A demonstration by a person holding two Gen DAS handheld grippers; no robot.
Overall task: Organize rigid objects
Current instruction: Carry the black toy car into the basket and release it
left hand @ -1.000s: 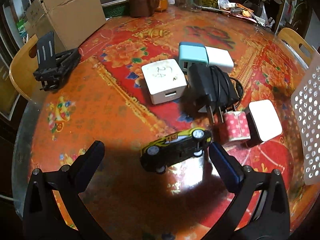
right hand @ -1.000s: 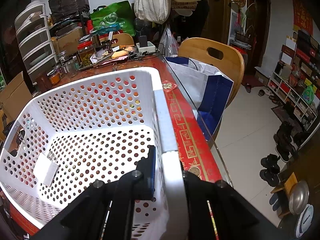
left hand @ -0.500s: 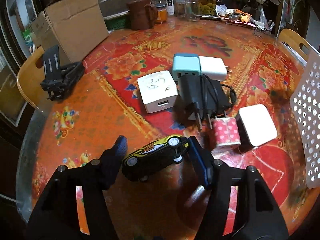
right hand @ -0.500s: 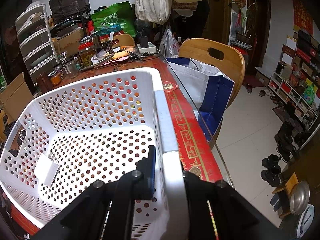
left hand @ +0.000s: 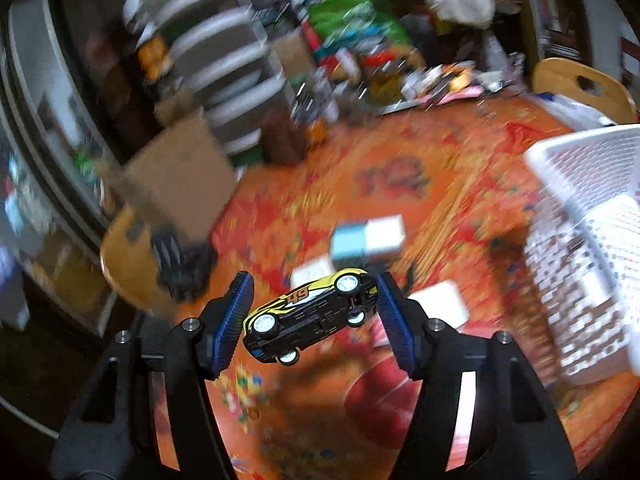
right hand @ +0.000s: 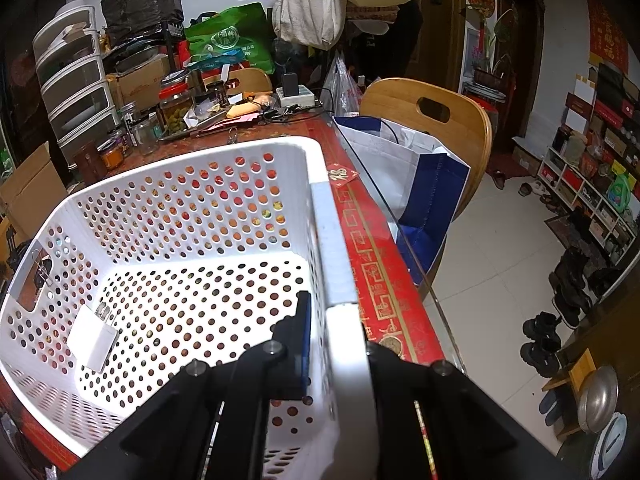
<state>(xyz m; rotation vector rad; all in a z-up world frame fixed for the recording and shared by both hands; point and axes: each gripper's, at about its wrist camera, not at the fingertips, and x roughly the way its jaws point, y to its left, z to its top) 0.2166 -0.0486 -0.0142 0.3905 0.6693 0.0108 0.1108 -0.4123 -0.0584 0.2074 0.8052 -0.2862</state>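
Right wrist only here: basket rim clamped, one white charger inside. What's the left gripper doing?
Observer: The left gripper is shut on a black-and-yellow toy car, gripped end to end between the pads.
Operator: Off the table?
Observer: Yes, the car hangs in the air above the red tablecloth. That view is motion-blurred.
Operator: What's out there to pick?
Observer: At least a blue charger and a white charger, side by side. The rest is too blurred to count.
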